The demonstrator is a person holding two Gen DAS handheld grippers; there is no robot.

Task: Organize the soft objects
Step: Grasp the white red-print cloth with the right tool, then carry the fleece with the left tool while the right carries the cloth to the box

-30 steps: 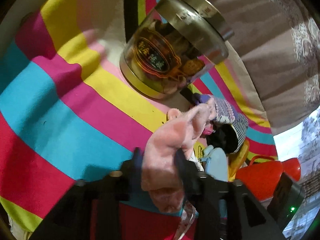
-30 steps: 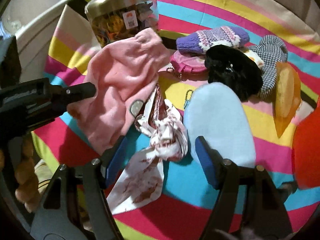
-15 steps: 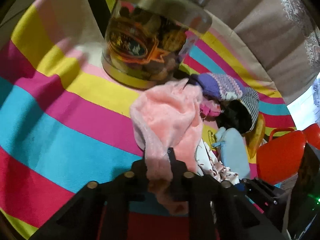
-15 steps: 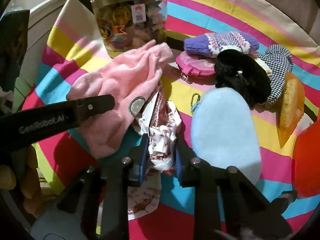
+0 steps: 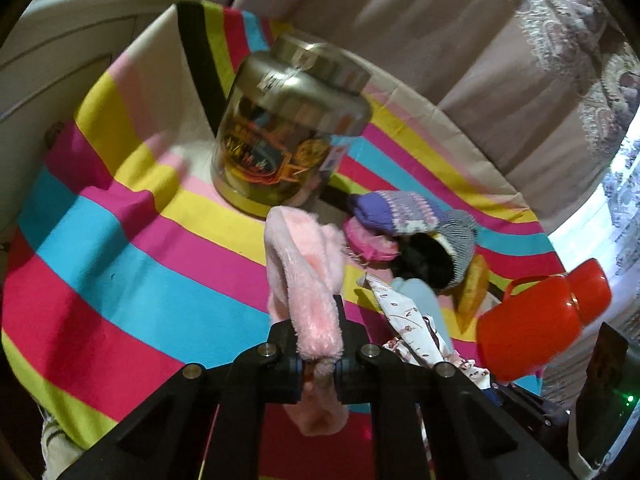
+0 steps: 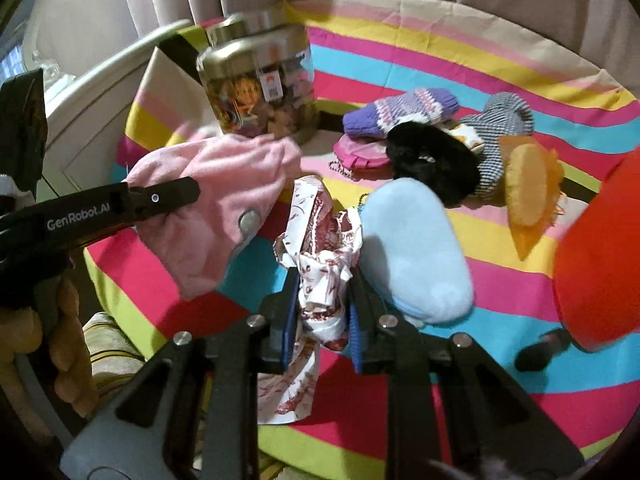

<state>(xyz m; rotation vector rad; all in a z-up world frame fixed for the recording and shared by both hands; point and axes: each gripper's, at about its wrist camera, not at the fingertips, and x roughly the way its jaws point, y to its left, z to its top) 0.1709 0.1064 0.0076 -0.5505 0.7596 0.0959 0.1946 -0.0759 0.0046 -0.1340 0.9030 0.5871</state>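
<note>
Lifted now, our right gripper (image 6: 322,304) clenches the printed cloth (image 6: 324,256) beside the blue pouch (image 6: 412,252); our left gripper (image 5: 318,344) pinches the pink fleece (image 5: 308,272) near the jar (image 5: 288,152).

Left gripper (image 5: 316,340) and right gripper (image 6: 324,304) both clamped on cloth.
</note>
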